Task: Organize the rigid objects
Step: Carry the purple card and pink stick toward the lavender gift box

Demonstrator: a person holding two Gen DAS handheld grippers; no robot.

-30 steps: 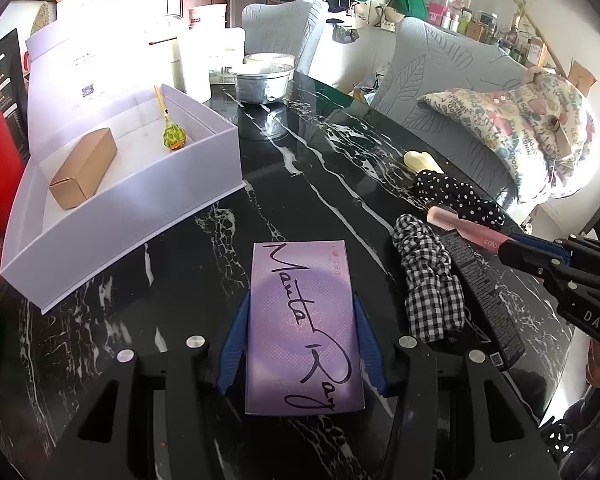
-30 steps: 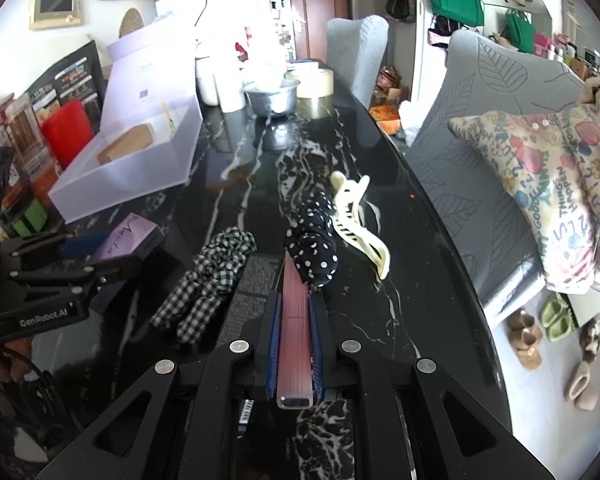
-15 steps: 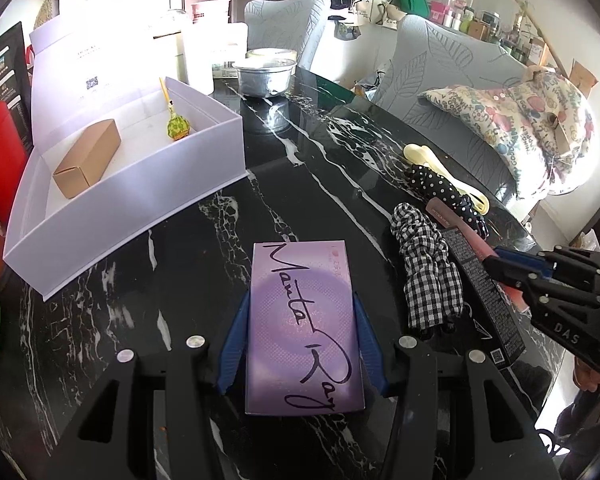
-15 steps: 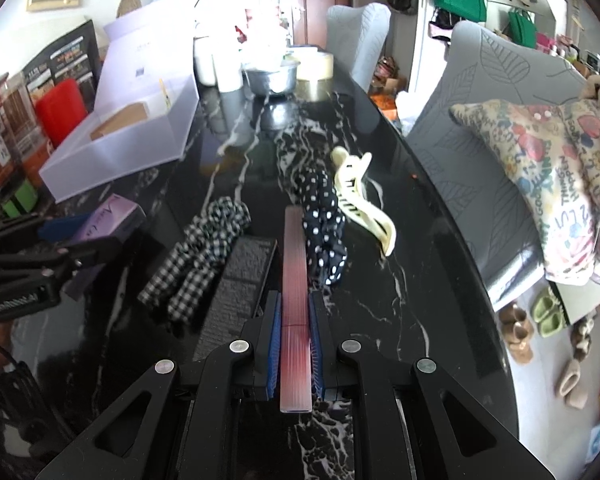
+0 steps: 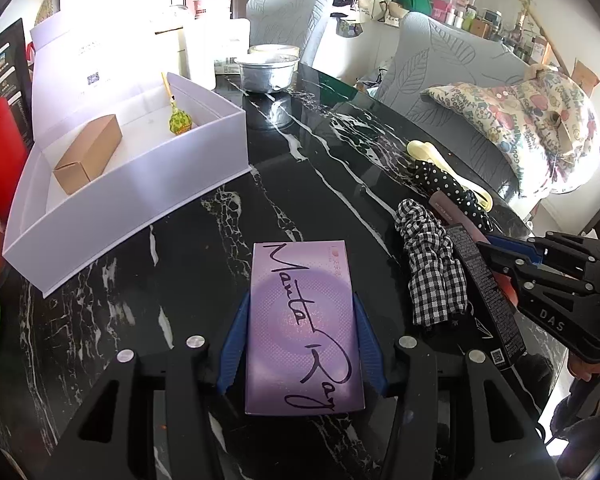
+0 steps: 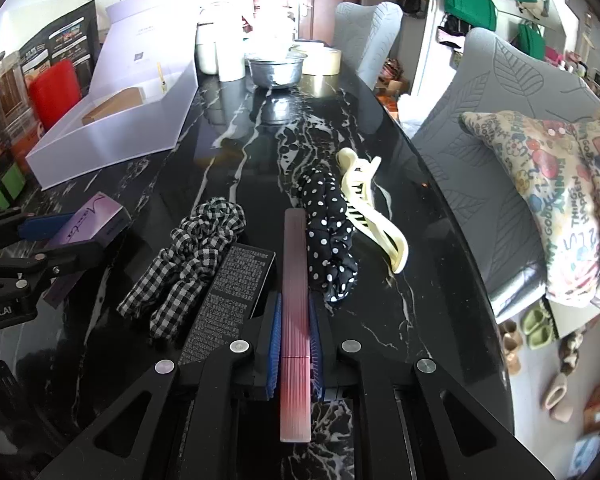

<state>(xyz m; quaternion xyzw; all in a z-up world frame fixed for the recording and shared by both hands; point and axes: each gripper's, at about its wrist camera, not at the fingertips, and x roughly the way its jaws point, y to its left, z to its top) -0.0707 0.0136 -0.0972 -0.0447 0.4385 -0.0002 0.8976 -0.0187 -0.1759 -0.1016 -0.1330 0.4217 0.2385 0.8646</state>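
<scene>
My left gripper (image 5: 301, 320) is shut on a purple box (image 5: 304, 320) with black handwriting, low over the black marble table (image 5: 204, 264). Ahead to the left stands an open white gift box (image 5: 140, 200) holding a brown carton (image 5: 88, 152) and a lollipop (image 5: 179, 122). My right gripper (image 6: 295, 308) is shut on a slim pink box (image 6: 295, 264), which points between a black box (image 6: 228, 296) and a polka-dot scrunchie (image 6: 328, 232). Whether the pink box touches the table I cannot tell. The right gripper (image 5: 540, 264) also shows at the right edge of the left wrist view.
A checked scrunchie (image 6: 192, 264) lies left of the black box. A cream hair claw (image 6: 368, 216) lies right of the polka-dot scrunchie. A metal bowl (image 6: 276, 70) and white containers stand at the far end. Grey chairs line the table's curved right edge (image 6: 452, 208).
The right gripper has sunk a little toward the table with the pink box. The left gripper and the purple box have stayed where they were.
</scene>
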